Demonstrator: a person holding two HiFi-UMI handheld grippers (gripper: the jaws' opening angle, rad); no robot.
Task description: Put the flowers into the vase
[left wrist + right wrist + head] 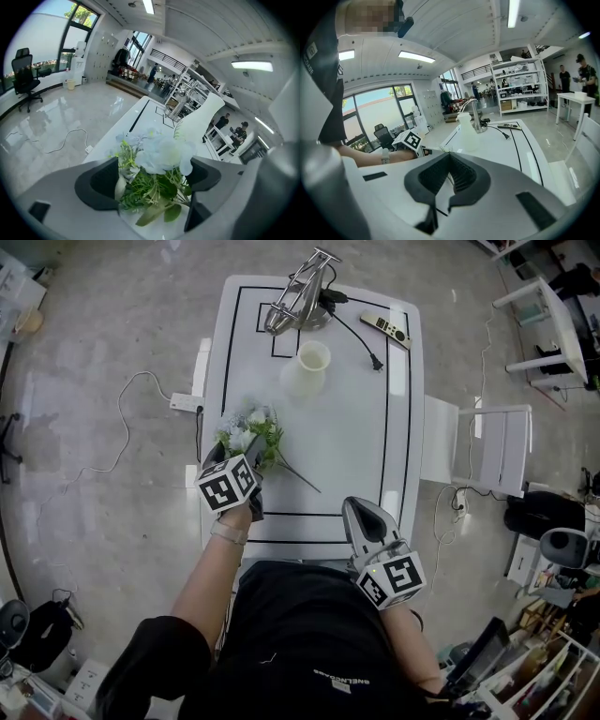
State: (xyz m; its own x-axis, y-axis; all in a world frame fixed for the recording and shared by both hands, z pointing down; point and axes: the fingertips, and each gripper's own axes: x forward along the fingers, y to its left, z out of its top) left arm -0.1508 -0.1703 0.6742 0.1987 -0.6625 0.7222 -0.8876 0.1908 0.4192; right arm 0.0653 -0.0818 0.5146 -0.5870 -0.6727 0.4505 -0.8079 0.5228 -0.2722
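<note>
The flowers, a small bunch of white and pale blue blooms with green leaves, are lying on the white worktop close to its left edge. Their thin stem is trailing toward the near right. The left tool is pointing down at the bunch, with its jaws standing wide apart. The blooms and leaves are sitting in the gap between the jaws, and the pads are not pressing on them.

The right tool is hanging over the near right corner of the worktop. Its jaws are meeting at the tips with nothing between them.

The vase, white and open at the top, is standing upright farther along the worktop, well apart from the flowers and with nothing in it. Beyond it, a metal stand is resting at the far end. A black cable is running from the stand toward the right, and a remote control is lying just beside the cable. A white chair is standing on the floor to the right of the worktop, and a power strip is lying on the floor to the left.
</note>
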